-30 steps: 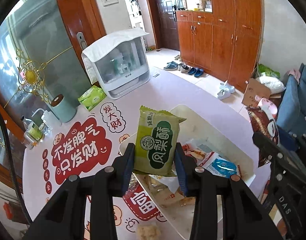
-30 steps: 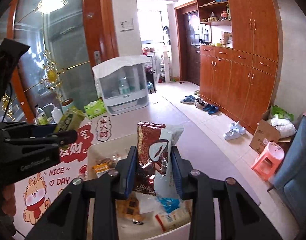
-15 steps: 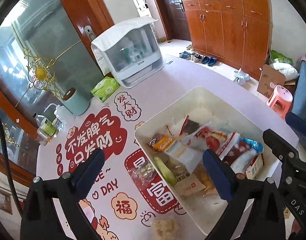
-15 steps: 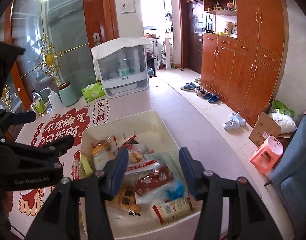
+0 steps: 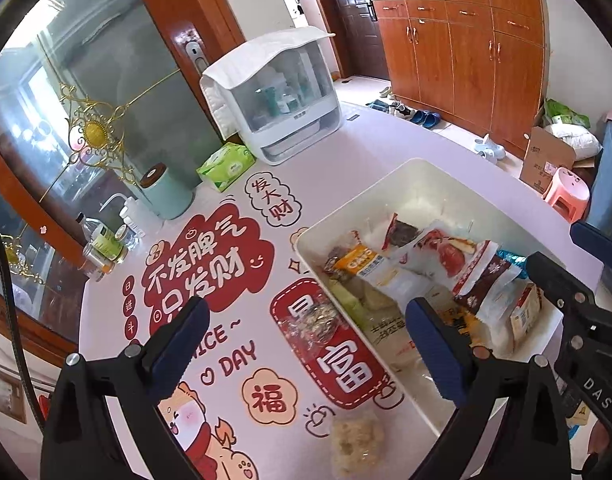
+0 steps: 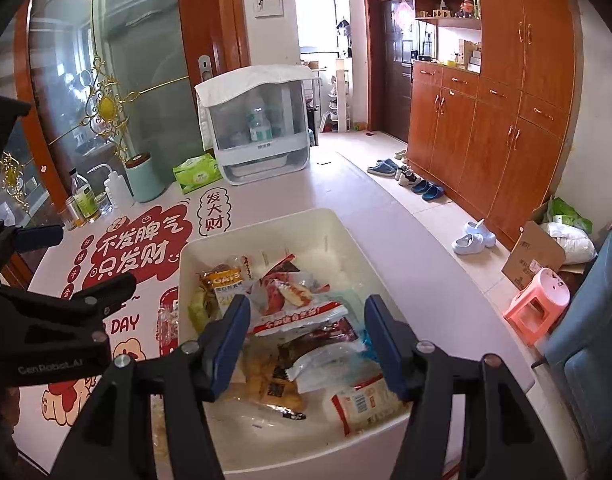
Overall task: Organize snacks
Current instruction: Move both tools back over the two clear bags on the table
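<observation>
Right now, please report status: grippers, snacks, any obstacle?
Left gripper open, empty. Right gripper open, empty, over white bin. Two snacks on table: clear packet, pale cake. Nothing blocking.

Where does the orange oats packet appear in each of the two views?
Left wrist: the orange oats packet lies in the white bin, right of centre.
Right wrist: the packet lies at the bin's left side, left of centre.
Shared landmark: the green tissue pack.

Cream bin (image 6: 346, 236), red-printed pink tablecloth (image 5: 210, 264)
</observation>
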